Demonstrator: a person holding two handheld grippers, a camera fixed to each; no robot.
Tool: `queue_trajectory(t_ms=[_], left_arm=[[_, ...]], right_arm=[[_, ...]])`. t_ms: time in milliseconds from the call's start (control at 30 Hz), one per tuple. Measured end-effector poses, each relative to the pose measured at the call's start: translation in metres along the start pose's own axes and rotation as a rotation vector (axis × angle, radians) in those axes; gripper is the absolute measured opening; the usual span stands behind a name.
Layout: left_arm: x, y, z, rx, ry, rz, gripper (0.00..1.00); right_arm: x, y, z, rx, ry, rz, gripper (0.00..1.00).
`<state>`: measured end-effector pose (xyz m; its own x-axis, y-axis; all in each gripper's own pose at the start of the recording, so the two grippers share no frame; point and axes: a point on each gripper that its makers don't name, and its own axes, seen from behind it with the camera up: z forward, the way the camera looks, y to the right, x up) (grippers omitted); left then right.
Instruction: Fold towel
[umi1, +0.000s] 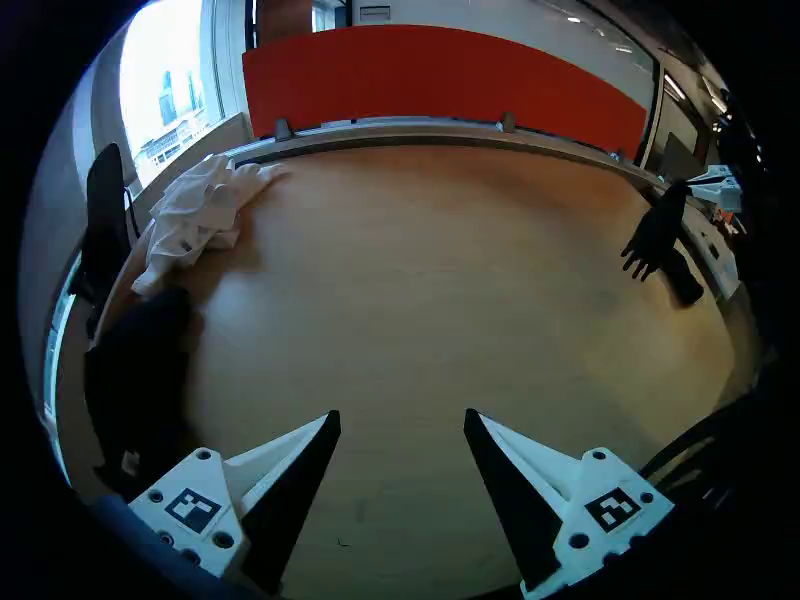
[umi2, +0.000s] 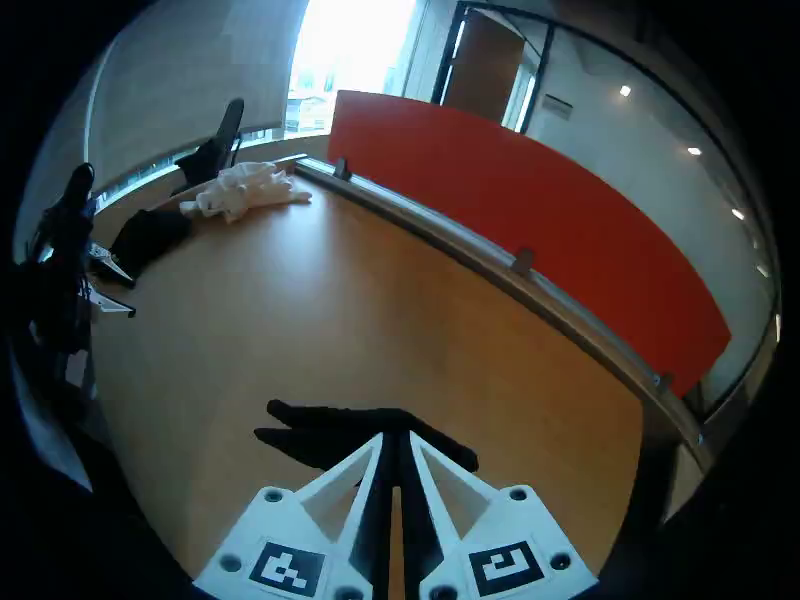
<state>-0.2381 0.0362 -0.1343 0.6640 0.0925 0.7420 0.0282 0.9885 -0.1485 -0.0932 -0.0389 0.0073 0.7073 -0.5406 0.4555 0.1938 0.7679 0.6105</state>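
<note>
Folding hasn't started: the towel (umi1: 200, 215) sits crumpled at the tabletop's (umi1: 420, 300) far corner, well apart from both tools. The left tool (umi1: 400, 420) is wide open and empty, the right tool (umi2: 397, 440) closed on nothing.

I list everything by the divider panel (umi1: 440, 85).
- Desk (umi1: 420, 300): runs along the panel's near side.
- Towel (umi1: 200, 210): on the desk, just before the panel's left end.
- Bundle (umi1: 140, 360): on the desk, farther out from that end than the towel.
- Chair (umi1: 105, 220): beyond the desk edge, off the panel's left end.
- Glove (umi1: 655, 235): on the desk, toward the panel's right end.
</note>
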Motion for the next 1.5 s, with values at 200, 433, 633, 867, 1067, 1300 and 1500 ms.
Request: queue_trajectory(t_ms=[200,433,633,867,1067,1300,1500], left_arm=[[0.003,0.002,0.003,0.003,-0.003,0.003,0.92],[0.006,0.003,0.005,0.008,-0.007,0.009,0.92],[0.009,0.005,0.008,0.012,-0.011,0.015,0.92],[0.013,0.008,0.009,0.016,-0.014,0.023,0.92],[0.016,0.010,0.010,0.020,-0.017,0.031,0.92],[0.018,0.013,0.010,0.023,-0.020,0.037,0.92],[0.018,0.017,0.011,0.024,-0.021,0.040,0.92]], right_arm=[[-0.007,0.033,-0.002,-0.030,-0.017,0.017,0.05],[-0.020,0.071,-0.003,-0.068,-0.040,0.035,0.05],[-0.033,0.104,-0.005,-0.102,-0.064,0.050,0.05],[-0.048,0.139,-0.008,-0.133,-0.094,0.066,0.05],[-0.059,0.165,-0.009,-0.155,-0.122,0.070,0.05],[-0.070,0.190,-0.010,-0.177,-0.153,0.076,0.05],[-0.076,0.201,-0.009,-0.184,-0.166,0.087,0.05]])
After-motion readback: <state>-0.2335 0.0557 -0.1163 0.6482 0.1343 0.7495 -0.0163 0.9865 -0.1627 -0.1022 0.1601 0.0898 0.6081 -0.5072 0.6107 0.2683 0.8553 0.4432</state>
